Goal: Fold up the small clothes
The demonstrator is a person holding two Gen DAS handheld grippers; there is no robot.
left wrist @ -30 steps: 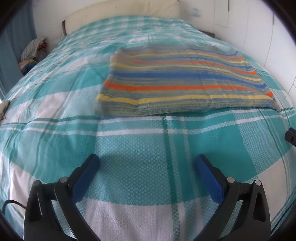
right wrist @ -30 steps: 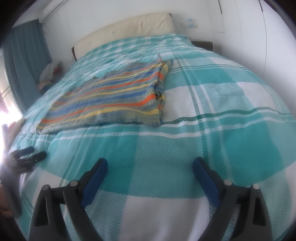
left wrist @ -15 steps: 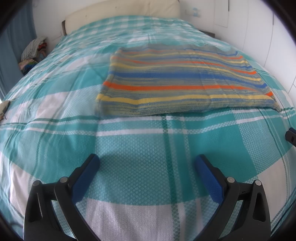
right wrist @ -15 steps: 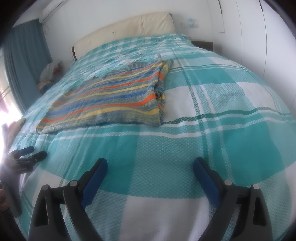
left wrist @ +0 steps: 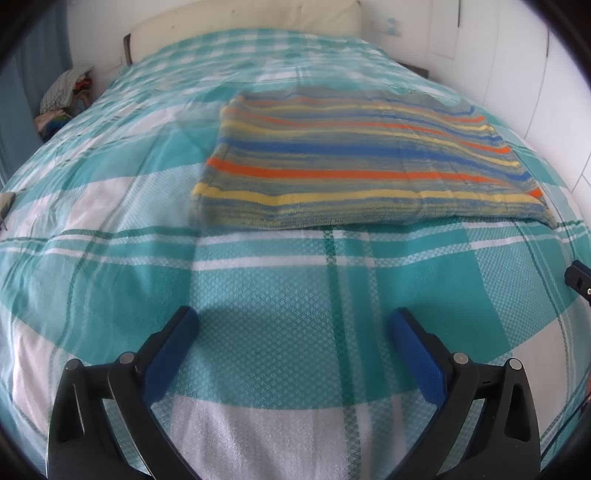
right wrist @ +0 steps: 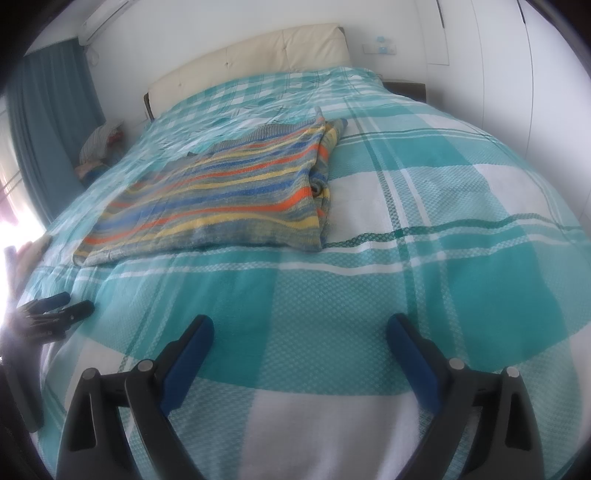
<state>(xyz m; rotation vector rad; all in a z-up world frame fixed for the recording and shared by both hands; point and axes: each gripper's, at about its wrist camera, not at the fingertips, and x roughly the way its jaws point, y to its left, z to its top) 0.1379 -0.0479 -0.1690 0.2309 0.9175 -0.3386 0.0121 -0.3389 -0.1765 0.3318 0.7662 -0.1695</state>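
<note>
Knitwear [left wrist: 362, 166] lies flat mid-bed [left wrist: 258, 302], ready for folding. Both grippers, left [left wrist: 293, 332] and right [right wrist: 300, 330], hover near the foot edge, fingers wide apart, empty.

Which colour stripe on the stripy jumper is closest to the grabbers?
The yellow stripe on the striped jumper. It runs just above the near hem; the wide orange stripe and wide blue stripe lie farther back.

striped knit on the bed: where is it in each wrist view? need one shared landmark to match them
Left wrist: striped knit garment centre to right, upper half, beyond the open left gripper.
Right wrist: it lies left of centre, beyond the open right gripper.
Shared landmark: cream headboard at the top.
</note>
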